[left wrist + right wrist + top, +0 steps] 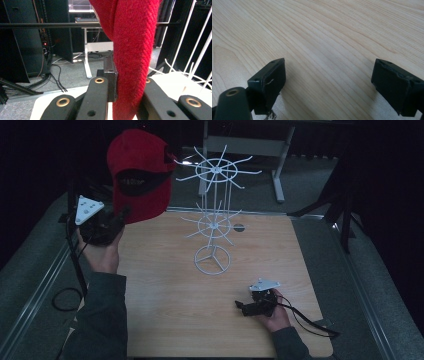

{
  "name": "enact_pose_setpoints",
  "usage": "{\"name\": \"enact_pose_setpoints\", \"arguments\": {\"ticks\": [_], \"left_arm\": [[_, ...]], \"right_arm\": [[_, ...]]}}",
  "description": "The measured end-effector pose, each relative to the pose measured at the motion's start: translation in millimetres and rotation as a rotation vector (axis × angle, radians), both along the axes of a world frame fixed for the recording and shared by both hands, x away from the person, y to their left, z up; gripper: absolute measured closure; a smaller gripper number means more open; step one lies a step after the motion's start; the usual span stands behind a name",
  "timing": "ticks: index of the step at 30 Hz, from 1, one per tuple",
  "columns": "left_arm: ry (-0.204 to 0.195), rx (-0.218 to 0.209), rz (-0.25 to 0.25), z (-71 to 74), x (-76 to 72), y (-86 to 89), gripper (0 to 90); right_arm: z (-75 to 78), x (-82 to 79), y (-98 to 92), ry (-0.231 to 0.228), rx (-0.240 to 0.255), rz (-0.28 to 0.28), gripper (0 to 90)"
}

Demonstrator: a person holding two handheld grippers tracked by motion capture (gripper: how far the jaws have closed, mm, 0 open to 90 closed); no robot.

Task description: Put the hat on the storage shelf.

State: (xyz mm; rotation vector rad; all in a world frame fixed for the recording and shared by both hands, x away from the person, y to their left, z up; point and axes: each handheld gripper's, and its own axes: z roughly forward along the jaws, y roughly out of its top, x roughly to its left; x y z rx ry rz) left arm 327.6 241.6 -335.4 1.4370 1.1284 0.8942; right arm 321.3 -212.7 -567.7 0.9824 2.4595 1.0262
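Light wood-grain tabletop (165,315) with rounded corners, carrying a white wire rack (213,210) that stands upright on its ring base near the middle toward the far edge, a small dark round spot (239,226) just beyond it

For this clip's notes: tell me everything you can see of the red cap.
The red cap is a baseball-style cap of coarse woven fabric, with a dark inside and a dark mark at its right side. It hangs in the air above the table's far left corner, opening facing the camera, left of the white wire rack and apart from it. The left gripper is shut on its lower edge; in the left gripper view the red cloth is pinched between the jaws.
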Motion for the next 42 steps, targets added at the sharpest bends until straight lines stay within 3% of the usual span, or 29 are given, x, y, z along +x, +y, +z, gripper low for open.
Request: {"name": "enact_pose_setpoints", "arguments": {"ticks": [34,42], "left_arm": [[-0.043,-0.038,0.004,13.0,-2.7,0.6,85.9],[-0.061,-0.059,-0.014,15.5,-5.4,1.0,85.9]], "right_arm": [[0.0,0.0,0.0,0.0,0.0,0.0,12.0],[0.0,0.0,0.0,0.0,0.0,0.0,12.0]]}}
